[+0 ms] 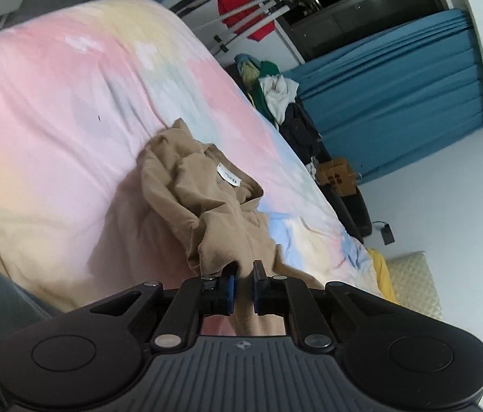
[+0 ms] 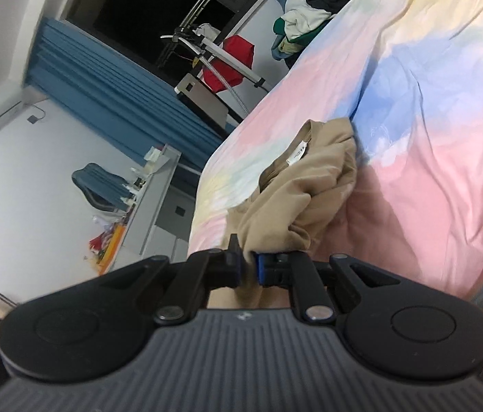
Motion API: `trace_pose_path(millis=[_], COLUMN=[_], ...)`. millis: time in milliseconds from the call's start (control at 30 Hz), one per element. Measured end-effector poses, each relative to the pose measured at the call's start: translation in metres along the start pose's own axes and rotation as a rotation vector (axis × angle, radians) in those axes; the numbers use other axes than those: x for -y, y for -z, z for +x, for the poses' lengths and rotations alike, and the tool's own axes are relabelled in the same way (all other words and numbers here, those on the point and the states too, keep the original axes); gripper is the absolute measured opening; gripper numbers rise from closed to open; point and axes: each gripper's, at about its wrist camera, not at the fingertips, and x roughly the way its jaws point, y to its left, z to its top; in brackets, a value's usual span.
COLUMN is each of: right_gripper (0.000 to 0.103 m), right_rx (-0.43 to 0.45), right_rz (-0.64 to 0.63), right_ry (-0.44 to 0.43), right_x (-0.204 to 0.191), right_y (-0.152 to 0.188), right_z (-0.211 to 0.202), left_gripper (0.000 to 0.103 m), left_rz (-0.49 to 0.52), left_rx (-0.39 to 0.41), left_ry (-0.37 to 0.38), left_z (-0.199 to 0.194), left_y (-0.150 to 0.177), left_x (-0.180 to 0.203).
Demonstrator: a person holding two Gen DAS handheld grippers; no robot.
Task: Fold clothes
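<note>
A crumpled tan sweatshirt lies bunched on the pastel duvet, its nearer edges pinched between the closed jaws of the left gripper and right gripper.

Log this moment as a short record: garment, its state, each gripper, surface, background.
garment: tan top, white neck label showing
state: bunched and unfolded, partly lifted off the bed
left gripper: shut on the tan top's fabric
right gripper: shut on the tan top's fabric
surface: bed with pastel quilt
background: blue curtains, red garment on a rack, clothes pile beside the bed
</note>
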Motion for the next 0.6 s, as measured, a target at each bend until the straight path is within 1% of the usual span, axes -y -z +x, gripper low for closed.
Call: trace_pose_path(millis=[100,133,200,300,400,500,600], right_gripper=[0.013,0.013,0.013,0.014,0.014,0.014,0.014], right_rx=[0.009,0.012,0.032,0.042,0.046,0.045,0.048], right_rz=[0.029,0.039,0.063,0.122,0.140,0.162,0.170], right_ry=[-0.013,-0.017,-0.002,0.020,0.053,0.083,0.111], right_x=[0.001,0.002,0.001,0.001,0.001,0.009,0.026], right_y=[-0.005,-0.007,-0.022,-0.048,-0.073,-0.094,-0.112], right_z=[0.003,0.003,0.014,0.041,0.076,0.115,0.158], left_gripper=[0.011,0.011,0.012,0.012,0.012,0.013,0.014], left_rz=[-0.009,-0.002,-0.003,-0.022,-0.044,-0.059,-0.066], left_rx=[0.007,0.013,0.018,0.024,0.026,0.028,0.037], left_ry=[0.005,0.008,0.014,0.017,0.004,-0.010,-0.011], left_z=[0.012,0.021,0.036,0.060,0.095,0.138,0.182], left_y=[-0.011,-0.019,-0.037,-0.065,-0.097,-0.128,-0.152], left_x=[0.007,0.013,0.022,0.031,0.034,0.025,0.007])
